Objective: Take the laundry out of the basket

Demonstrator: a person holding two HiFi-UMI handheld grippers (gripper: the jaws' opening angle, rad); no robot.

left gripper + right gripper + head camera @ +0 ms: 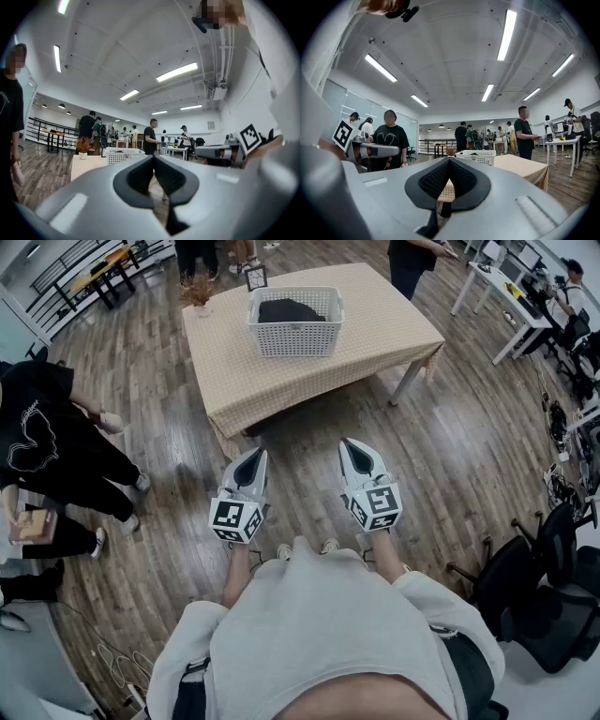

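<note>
**Both Grippers Closed and Empty; Laundry in Basket on Counter**

**Left gripper.** The left gripper [255, 456] is held low in front of the person, above the wooden floor [469, 456], and points toward the counter [394, 329]. In the left gripper view its fingers [140, 178] meet at the tips. Nothing is between them. Its marker cube [234, 518] faces up toward the head camera.

**Right gripper.** The right gripper [352, 444] is held beside the left one, apart from it and pointing the same way. Its fingers [436, 180] are fully closed, pad against pad, and hold nothing. Its marker cube [380, 505] sits at the rear of the body, next to the person's hand.

**Task items.** The basket [295, 338] is white with perforated walls. It stands upright on the counter, roughly centred from left to right and toward the far edge. The laundry [291, 310] is a dark bundle lying inside the basket, below the rim. Neither gripper touches the basket or the laundry, and both are on the near side of the counter, well apart from the basket.

**Counter.** A checked cloth covers the counter and hangs over its edges. A small plant [197, 292] stands at the far left corner. A marker card [256, 277] stands upright at the far edge, just behind the basket.

**Surroundings.** A bystander in black [47, 442] stands on the floor to the left. Black office chairs [534, 587] are grouped to the right. Both gripper views show other people standing farther back in the room.
</note>
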